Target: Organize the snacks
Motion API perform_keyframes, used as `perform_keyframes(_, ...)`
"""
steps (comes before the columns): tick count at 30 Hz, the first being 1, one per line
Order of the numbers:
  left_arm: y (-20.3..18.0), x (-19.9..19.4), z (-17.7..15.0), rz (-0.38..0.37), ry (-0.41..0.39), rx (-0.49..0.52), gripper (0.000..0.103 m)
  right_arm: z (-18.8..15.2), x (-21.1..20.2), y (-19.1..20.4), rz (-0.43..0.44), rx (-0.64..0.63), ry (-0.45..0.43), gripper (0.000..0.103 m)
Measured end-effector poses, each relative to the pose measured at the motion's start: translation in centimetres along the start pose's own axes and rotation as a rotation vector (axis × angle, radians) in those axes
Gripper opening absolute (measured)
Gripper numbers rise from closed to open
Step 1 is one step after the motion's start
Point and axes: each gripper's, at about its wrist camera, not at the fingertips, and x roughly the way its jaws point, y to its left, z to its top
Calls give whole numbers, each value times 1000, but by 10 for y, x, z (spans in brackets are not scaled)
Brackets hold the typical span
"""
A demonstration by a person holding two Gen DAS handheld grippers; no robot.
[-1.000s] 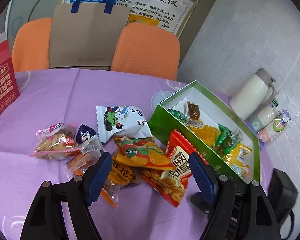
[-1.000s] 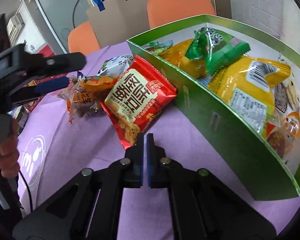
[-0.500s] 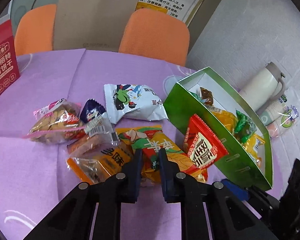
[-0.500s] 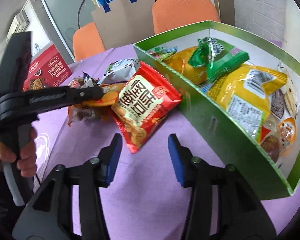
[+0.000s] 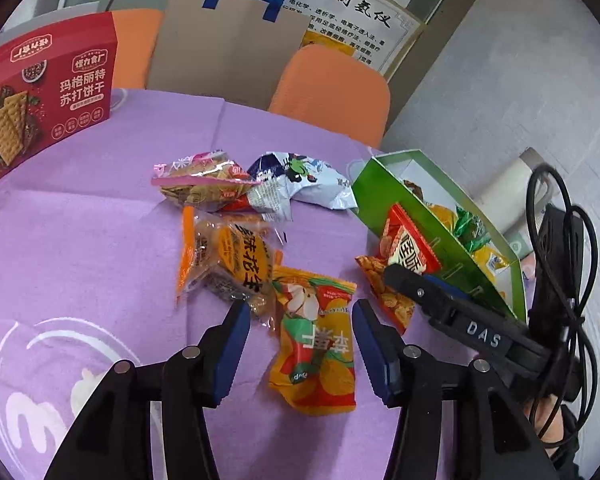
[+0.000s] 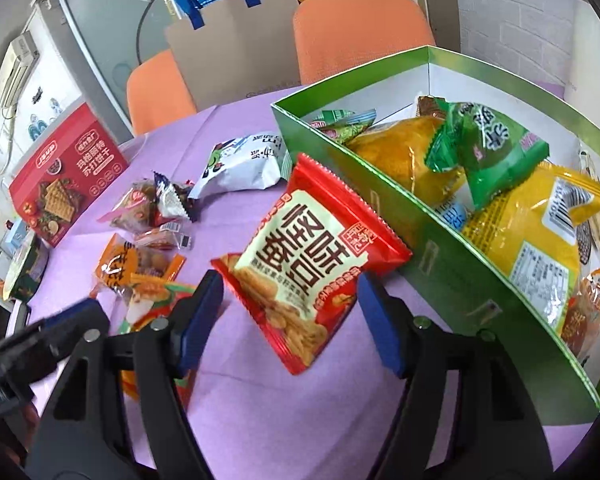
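The left gripper (image 5: 302, 344) hovers low over the purple tablecloth, its jaws opening. An orange-yellow fruit-chip packet (image 5: 316, 340) lies flat between them, and the pads do not press it. The right gripper (image 6: 290, 320) is also opening. A red bean-snack packet (image 6: 312, 260) sits between its blue pads, untouched, leaning on the outer wall of the green box (image 6: 440, 248). Several packets fill that box. In the left wrist view the red packet (image 5: 408, 248) rests against the green box (image 5: 396, 192), with one right-gripper finger (image 5: 416, 286) over it.
Loose snacks lie mid-table: an orange peanut packet (image 5: 236, 256), a clear pink-edged packet (image 5: 196, 184) and a white-blue bag (image 5: 300, 180). A red biscuit box (image 5: 48, 92) stands at the far left and a white thermos (image 5: 508, 184) behind the green box. Orange chairs (image 5: 332, 92) line the far edge.
The left gripper shut on the orange-yellow packet, drew it out of the pile, then opened. The right gripper went from shut to wide open and moved up around the red packet.
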Motion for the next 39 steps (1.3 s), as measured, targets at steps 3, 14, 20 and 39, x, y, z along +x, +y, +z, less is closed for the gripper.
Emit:
perform_keyframes(3,-5,6,-8,-25,32,8,54,6,9,-1,-11,40,3,78)
perform_keyframes(14,-15,28,-16,-6,88,28,56,-2,12,0,55,-74,37,57)
perform_keyframes(20,-20,37,-16,-6,78,34,55,-14,0,-10,90,-77,39,58)
perform_keyframes(39,-73,-22,37,-55,-105,128,15,3,-72,-18,112,-89,-100,16)
